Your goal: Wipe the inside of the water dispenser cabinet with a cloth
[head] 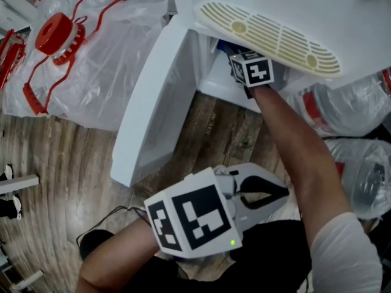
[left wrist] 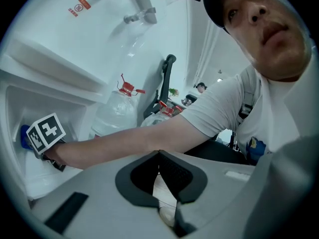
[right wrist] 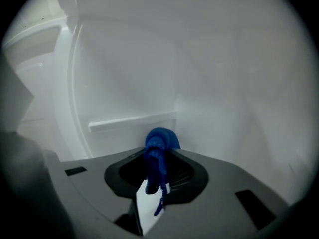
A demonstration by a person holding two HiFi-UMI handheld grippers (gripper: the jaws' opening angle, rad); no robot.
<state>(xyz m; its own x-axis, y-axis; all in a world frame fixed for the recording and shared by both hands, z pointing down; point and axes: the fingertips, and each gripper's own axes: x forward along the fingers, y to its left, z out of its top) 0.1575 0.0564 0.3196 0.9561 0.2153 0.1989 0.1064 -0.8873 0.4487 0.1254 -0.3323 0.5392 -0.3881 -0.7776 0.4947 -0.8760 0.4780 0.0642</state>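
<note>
light: bright, even | cabinet interior dim | fisheye edges dark, blurred

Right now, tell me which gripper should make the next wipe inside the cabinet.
Right. The right gripper is inside the cabinet, its fingers shut on the cloth and pointing at the back wall. The left gripper is outside the cabinet, fingers shut on nothing.

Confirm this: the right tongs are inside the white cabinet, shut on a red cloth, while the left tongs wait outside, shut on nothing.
One thing is wrong: the cloth is blue, not red, as the right gripper view shows. The rest holds: the right tongs are inside the white cabinet, shut on it, while the left tongs wait outside, shut on nothing.
</note>
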